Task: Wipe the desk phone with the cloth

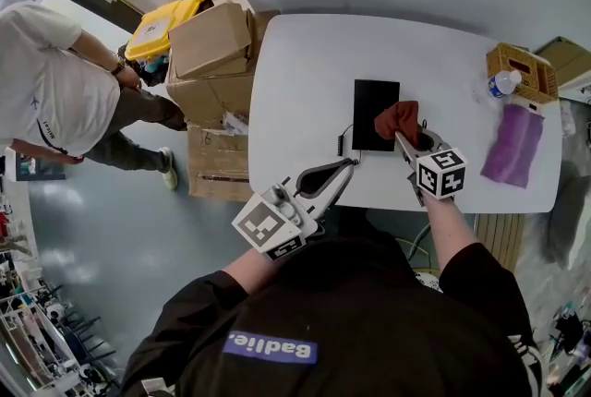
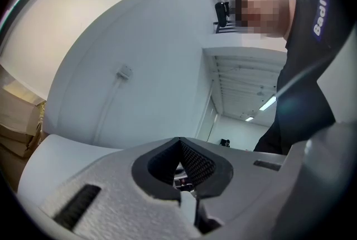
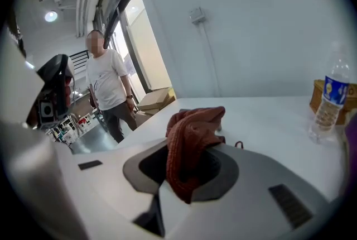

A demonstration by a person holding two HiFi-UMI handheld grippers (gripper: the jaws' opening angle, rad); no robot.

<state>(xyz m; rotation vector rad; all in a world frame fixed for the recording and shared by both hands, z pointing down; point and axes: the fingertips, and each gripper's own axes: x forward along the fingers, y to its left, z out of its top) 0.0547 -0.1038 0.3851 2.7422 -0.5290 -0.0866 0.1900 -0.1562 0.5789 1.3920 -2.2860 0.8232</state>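
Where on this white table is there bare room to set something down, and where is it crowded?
Widest bare patch: the white table's left part, between its left edge and the flat black desk phone; the far strip behind the phone is bare too. Crowded: the right end, with purple cloth, woven basket and plastic bottle.

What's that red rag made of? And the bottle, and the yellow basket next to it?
Red rag: looks like soft knitted or woven fabric, not shiny; you can see fine ribs and floppy folds.
Bottle: probably clear, glossy plastic, since you can see through it.
Basket: seems to be woven straw or wicker with a criss-cross pattern, though it's small here.
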